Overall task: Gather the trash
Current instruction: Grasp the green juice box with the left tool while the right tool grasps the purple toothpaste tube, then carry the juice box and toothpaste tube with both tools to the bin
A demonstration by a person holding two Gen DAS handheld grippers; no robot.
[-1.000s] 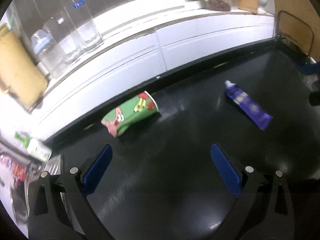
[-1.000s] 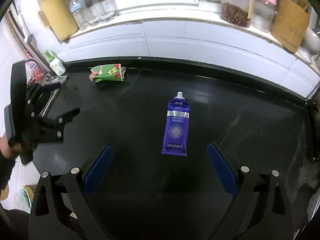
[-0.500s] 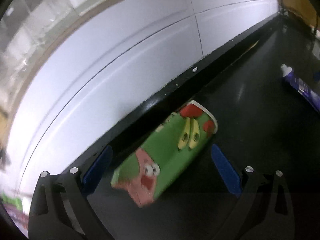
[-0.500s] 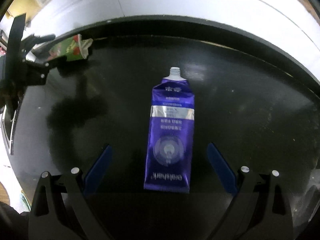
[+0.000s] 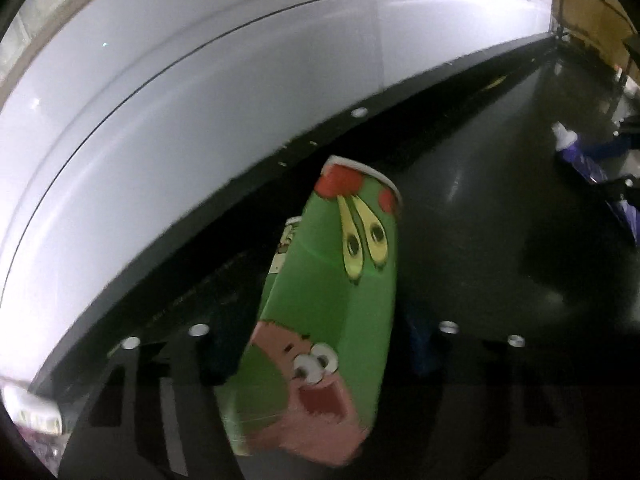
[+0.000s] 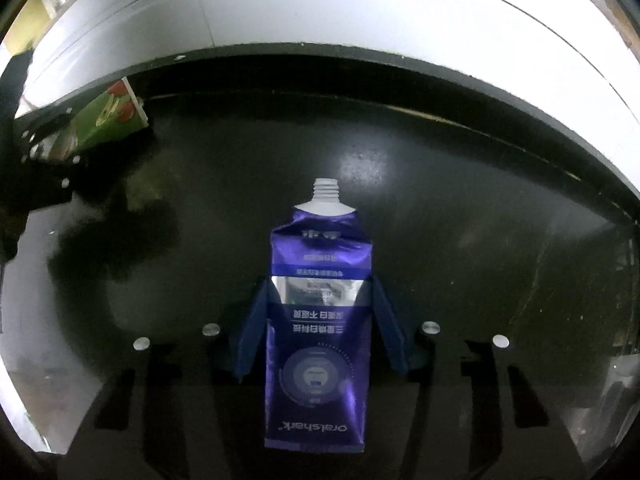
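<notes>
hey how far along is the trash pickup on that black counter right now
Nothing looks collected yet; no bin is in view. In hand: the left gripper has just been closing around the crushed green paper cup, and the right gripper around the flattened purple tube, pads at its sides. Both pieces look just about gripped on the black counter. Left: lifting both and dropping them in the trash.

A glossy black counter (image 6: 460,184) fills the middle of the frame, smooth and mirror-like, throwing back pale glare. At lower centre lies a purple toothpaste tube (image 6: 318,320) of shiny, creased foil-like plastic with a silver band and a white threaded plastic neck. A crushed paper cup (image 5: 336,300) has a smooth, printed green coating. Behind, across the top, runs a white wall (image 5: 200,80), smooth and faintly glossy.
</notes>
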